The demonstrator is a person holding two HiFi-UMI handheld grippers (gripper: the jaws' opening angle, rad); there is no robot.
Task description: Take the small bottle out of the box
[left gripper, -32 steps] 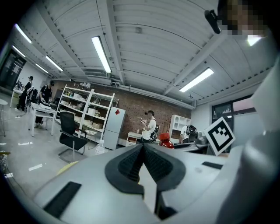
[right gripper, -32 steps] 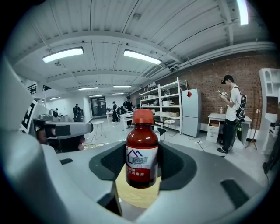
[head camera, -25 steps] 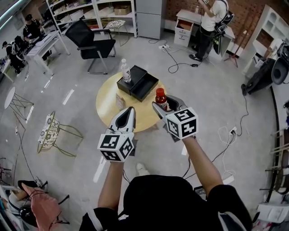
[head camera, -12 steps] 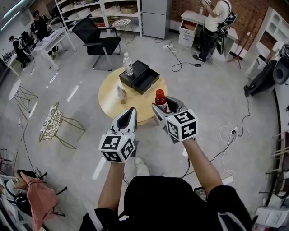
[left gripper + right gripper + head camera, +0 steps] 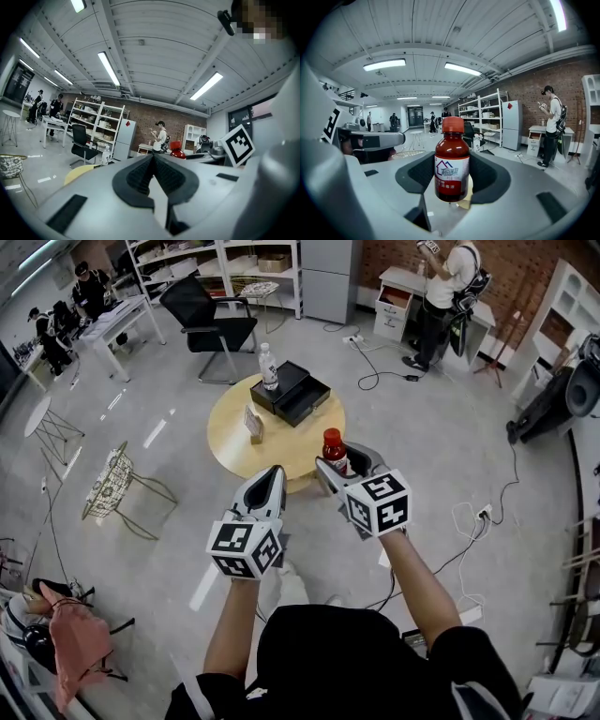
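Observation:
The small bottle [image 5: 333, 448] has dark red contents, a red cap and a white and red label. It stands upright in my right gripper [image 5: 342, 457], whose pads are shut on its body [image 5: 452, 159], held above the floor in front of the table. My left gripper [image 5: 272, 474] hangs beside it, shut with nothing between its jaws [image 5: 152, 161]; the bottle's cap [image 5: 177, 149] shows to its right. The black box [image 5: 292, 393] lies open on the far part of the round yellow table [image 5: 281, 451].
A clear water bottle [image 5: 269, 367] stands by the box and a small card stand [image 5: 251, 425] sits on the table. A black office chair [image 5: 211, 320] is behind the table, a wire stool [image 5: 112, 498] to the left. Cables [image 5: 375, 371] cross the floor; a person [image 5: 441, 287] stands far right.
The table with the box has slid farther away and looks smaller. Both grippers keep their pose, the bottle still upright in the right one.

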